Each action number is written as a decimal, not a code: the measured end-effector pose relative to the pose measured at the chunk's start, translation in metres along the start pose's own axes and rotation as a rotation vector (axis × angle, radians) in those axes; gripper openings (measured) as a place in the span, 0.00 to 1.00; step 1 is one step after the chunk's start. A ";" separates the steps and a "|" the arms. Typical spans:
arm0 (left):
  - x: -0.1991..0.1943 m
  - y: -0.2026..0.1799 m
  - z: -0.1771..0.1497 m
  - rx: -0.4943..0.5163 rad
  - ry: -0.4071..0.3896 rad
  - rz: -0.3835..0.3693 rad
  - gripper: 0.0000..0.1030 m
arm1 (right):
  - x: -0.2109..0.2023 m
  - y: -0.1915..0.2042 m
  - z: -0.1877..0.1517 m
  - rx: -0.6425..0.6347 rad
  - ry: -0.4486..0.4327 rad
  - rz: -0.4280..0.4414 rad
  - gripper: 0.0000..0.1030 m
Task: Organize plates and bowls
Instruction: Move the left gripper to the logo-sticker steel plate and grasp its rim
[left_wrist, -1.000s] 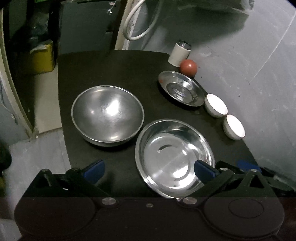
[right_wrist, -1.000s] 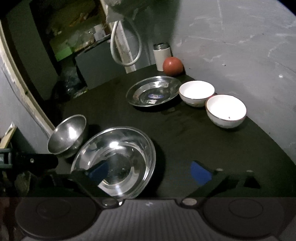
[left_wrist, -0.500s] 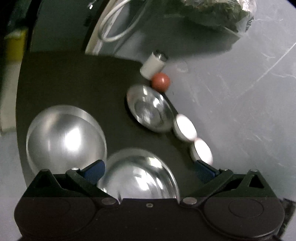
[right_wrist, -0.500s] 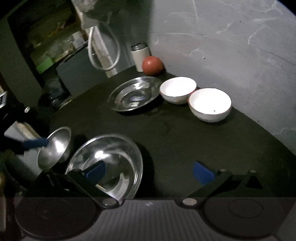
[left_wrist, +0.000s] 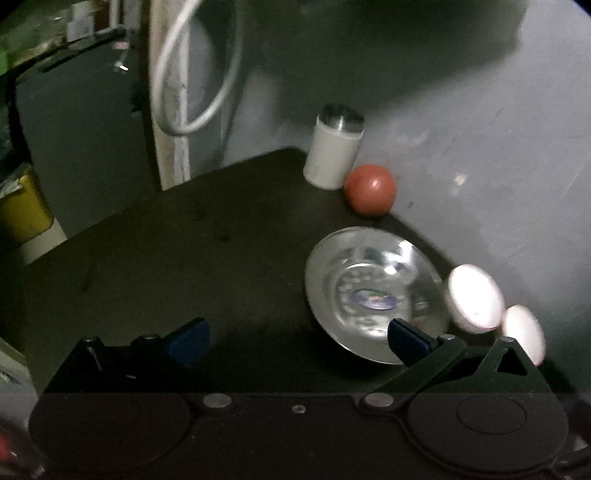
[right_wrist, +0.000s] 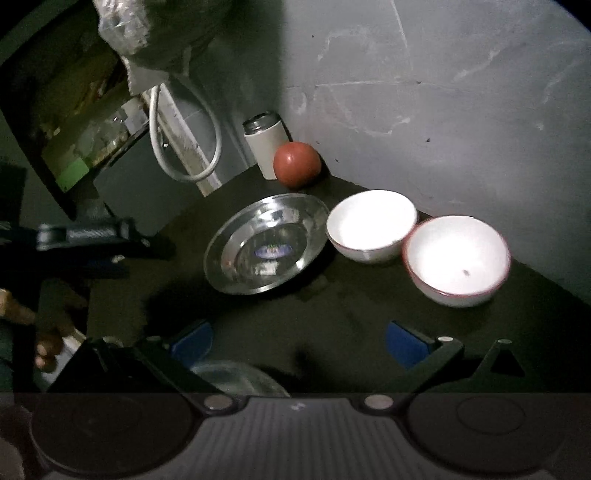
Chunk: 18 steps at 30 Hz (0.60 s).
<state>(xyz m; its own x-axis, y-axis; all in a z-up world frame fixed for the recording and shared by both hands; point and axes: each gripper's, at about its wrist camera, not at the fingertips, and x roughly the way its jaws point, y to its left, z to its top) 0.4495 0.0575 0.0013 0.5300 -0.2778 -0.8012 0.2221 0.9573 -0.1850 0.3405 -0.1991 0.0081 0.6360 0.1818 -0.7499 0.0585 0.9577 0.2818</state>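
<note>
Bowls blur (left view), tongs agape.

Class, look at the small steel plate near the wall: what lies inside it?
Inside the small steel plate only a blue oval sticker shows at its centre; no food or dish sits in it. Whatever lies beneath the plate is covered.
</note>
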 end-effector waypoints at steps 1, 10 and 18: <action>0.009 0.001 0.005 0.008 0.017 0.006 0.99 | 0.006 0.001 0.003 0.012 -0.001 0.006 0.99; 0.059 -0.005 0.031 0.087 0.080 0.034 0.99 | 0.051 0.000 0.018 0.010 0.029 0.014 0.93; 0.084 -0.015 0.038 0.140 0.103 0.060 0.99 | 0.068 -0.007 0.030 0.057 0.023 0.024 0.81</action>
<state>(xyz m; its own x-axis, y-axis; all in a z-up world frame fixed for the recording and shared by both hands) 0.5219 0.0170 -0.0415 0.4603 -0.2038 -0.8640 0.3085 0.9494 -0.0596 0.4068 -0.2001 -0.0271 0.6202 0.2098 -0.7559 0.0880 0.9389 0.3328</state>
